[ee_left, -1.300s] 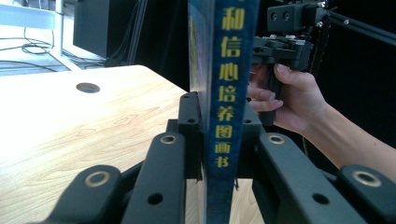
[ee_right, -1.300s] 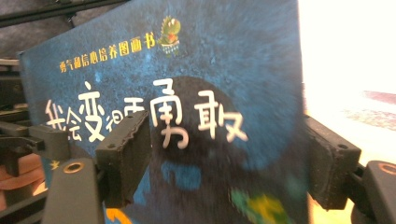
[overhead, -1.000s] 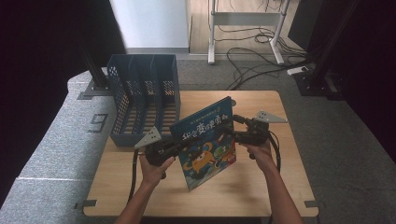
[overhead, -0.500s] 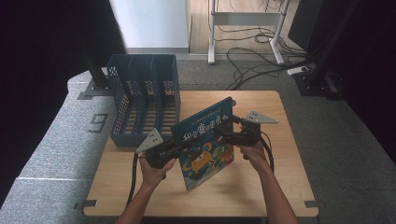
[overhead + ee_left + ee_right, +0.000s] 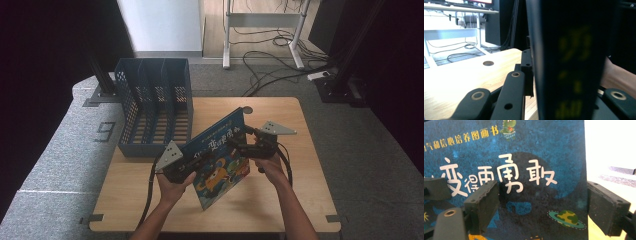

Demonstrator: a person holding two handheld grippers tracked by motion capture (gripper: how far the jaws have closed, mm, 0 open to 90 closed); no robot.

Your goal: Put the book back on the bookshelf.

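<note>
A picture book (image 5: 220,157) with a dark blue cover and white characters is held tilted above the wooden table (image 5: 280,200). My left gripper (image 5: 186,166) is shut on its lower left edge. In the left gripper view the book (image 5: 571,62) stands edge-on against the left finger (image 5: 526,65). My right gripper (image 5: 244,145) is at the book's upper right, open wide. Its jaws have just been closing slightly. In the right gripper view the cover (image 5: 529,152) faces flat beyond the two pads (image 5: 482,203), and neither pad touches it.
A blue mesh file rack (image 5: 155,107) with several slots stands at the table's back left. A round cable hole (image 5: 246,110) lies near the far edge. Beyond the table are a white desk frame (image 5: 262,30) and cables on the floor.
My right gripper has shifted a little to the left, closer to the book. The left gripper and the book have moved only slightly.
</note>
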